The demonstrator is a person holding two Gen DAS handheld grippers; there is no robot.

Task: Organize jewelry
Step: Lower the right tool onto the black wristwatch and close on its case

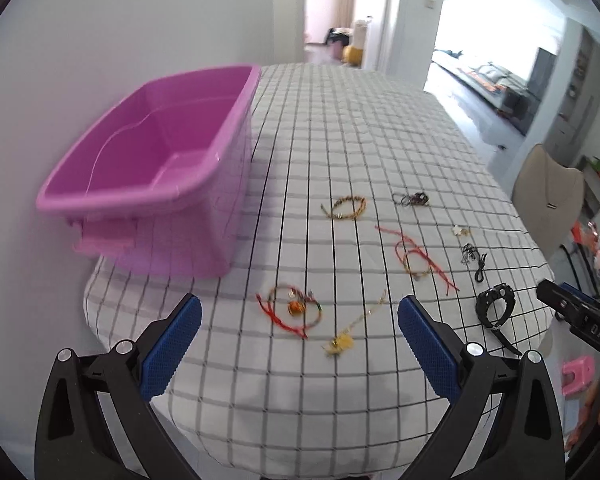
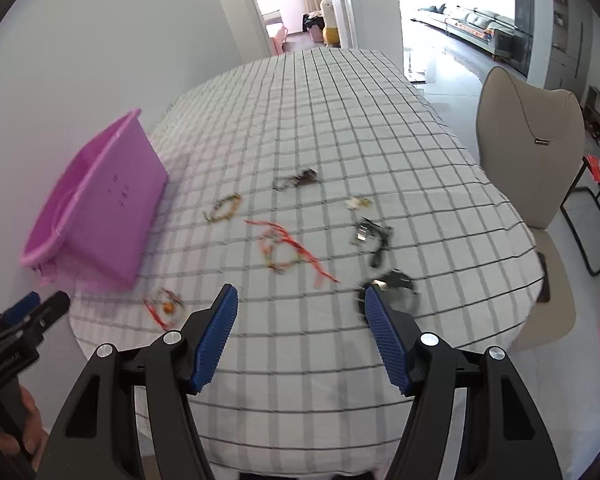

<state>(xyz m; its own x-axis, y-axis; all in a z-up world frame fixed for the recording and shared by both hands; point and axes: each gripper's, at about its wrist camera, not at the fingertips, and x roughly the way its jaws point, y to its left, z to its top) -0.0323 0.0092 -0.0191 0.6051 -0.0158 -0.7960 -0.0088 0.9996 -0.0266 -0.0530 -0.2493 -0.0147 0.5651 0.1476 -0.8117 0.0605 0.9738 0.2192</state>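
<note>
Jewelry lies spread on the checked tabletop [image 1: 340, 128], and none of it is in the pink bin [image 1: 156, 148] yet, so I think the sorting is only starting.

Far left, the pink bin sits by the wall with nothing in it. Just right of it, near the front edge, is a red cord bracelet [image 1: 290, 308] with an orange bead. Next comes a small gold charm [image 1: 340, 342] on a thin chain. Behind these lie a gold braided bracelet [image 1: 346, 206] and a tangle of red strings [image 1: 418, 258]. Farther right is a black cord [image 1: 474, 258], and then a black watch [image 1: 496, 306] close to the right edge.

The left hand-held gripper [image 1: 300, 316] hangs above the red cord bracelet, blue pads apart, holding nothing. The right hand-held gripper [image 2: 298, 304] is apart too, empty, beside the black watch.

Next, I guess, one gripper must drop low and pinch one piece. The cords are thin and flat, so the pads need to go right down to the cloth.

There is lots of bare cloth behind. The watch and the gold charm sit near edges, so a push could knock them off.
</note>
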